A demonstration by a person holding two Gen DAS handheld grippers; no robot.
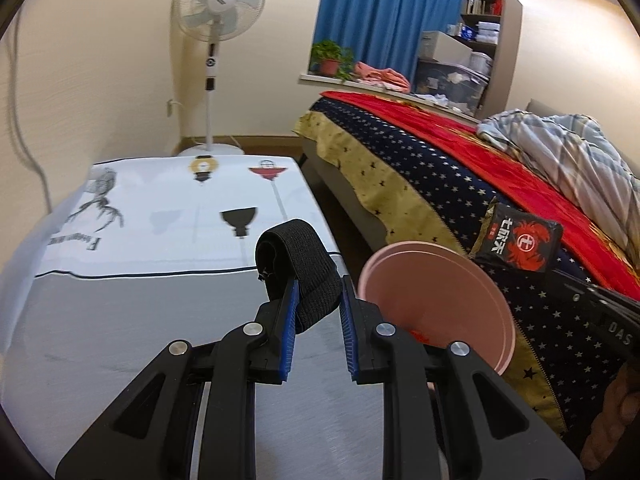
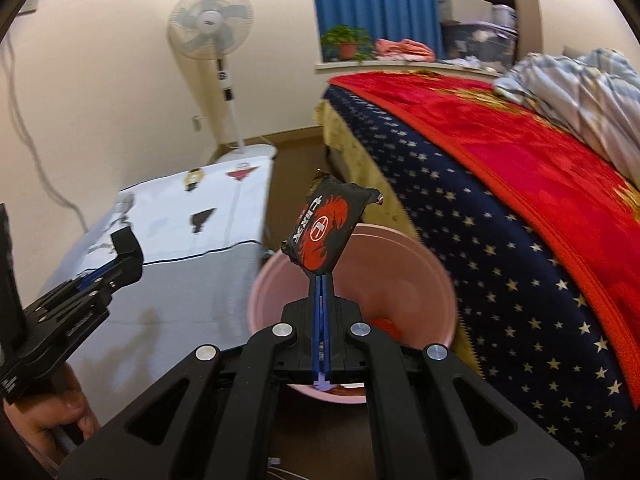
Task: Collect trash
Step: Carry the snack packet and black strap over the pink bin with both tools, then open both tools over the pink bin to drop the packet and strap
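Two hand-held grippers are up. The left hand-held gripper [image 1: 318, 300] pinches one black elastic strap [image 1: 298, 276] above the white-clothed desk [image 1: 160, 240]. The right hand-held gripper [image 2: 322, 280] is clenched on one black-and-red snack wrapper [image 2: 326, 228], held over the one pink bin [image 2: 400, 256] between the desk and the bed [image 2: 500, 200]. One red scrap [image 2: 386, 326] lies inside the bin. One standing fan [image 1: 218, 4] is by the wall.

Bedroom around the tongs

Ahead of the tongs a white fan [image 1: 219, 4] stands by the wall, beyond the printed white surface [image 1: 160, 208]. Right of them lies a bed [image 1: 440, 184] with a red blanket [image 2: 512, 128], a plant [image 1: 330, 56] and blue curtain [image 1: 384, 12] behind.
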